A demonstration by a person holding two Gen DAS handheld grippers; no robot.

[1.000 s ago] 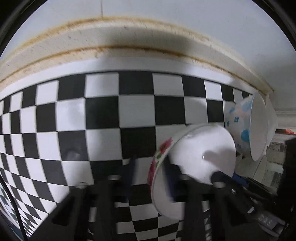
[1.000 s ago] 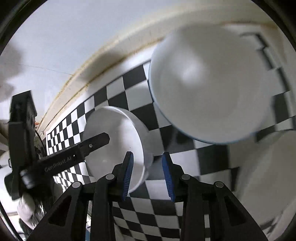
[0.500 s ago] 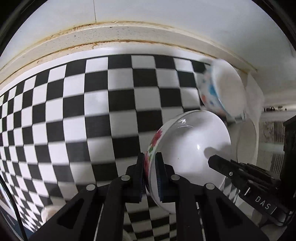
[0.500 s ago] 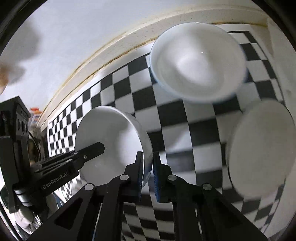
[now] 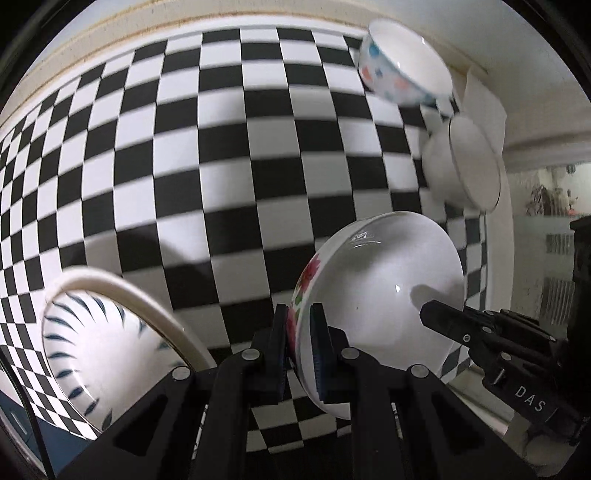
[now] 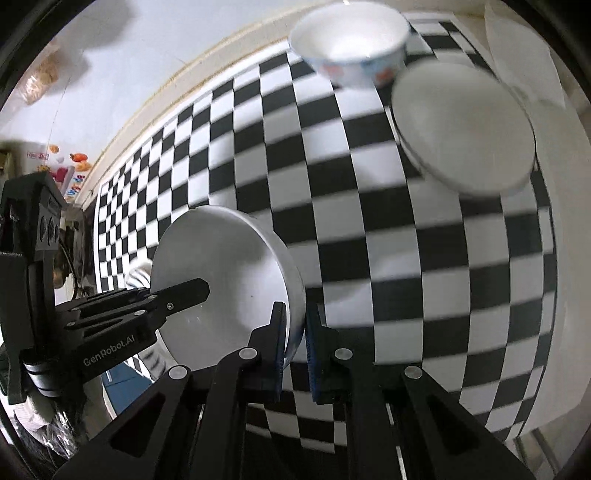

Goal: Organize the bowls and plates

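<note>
My left gripper [image 5: 299,332] is shut on the rim of a white bowl with red flowers [image 5: 380,280], held tilted above the checkered cloth. My right gripper [image 6: 295,332] is shut on the opposite rim of the same bowl [image 6: 221,280], seen from its white inside. A bowl with blue and orange spots [image 5: 402,70] stands at the far edge; it also shows in the right wrist view [image 6: 351,48]. A plain white bowl [image 5: 461,162] lies beside it, also in the right wrist view [image 6: 461,125]. A blue-striped bowl [image 5: 110,339] is at lower left.
A black-and-white checkered cloth [image 5: 221,147] covers the table up to a cream wall ledge [image 5: 110,29]. A white plate [image 6: 554,147] lies at the right edge of the cloth. A blue surface [image 5: 55,443] shows below the cloth's near edge.
Both grippers have closed on the flowered bowl's rim and lifted it back from the wall. The view has pulled away, bringing the blue-striped bowl and more cloth into sight.
</note>
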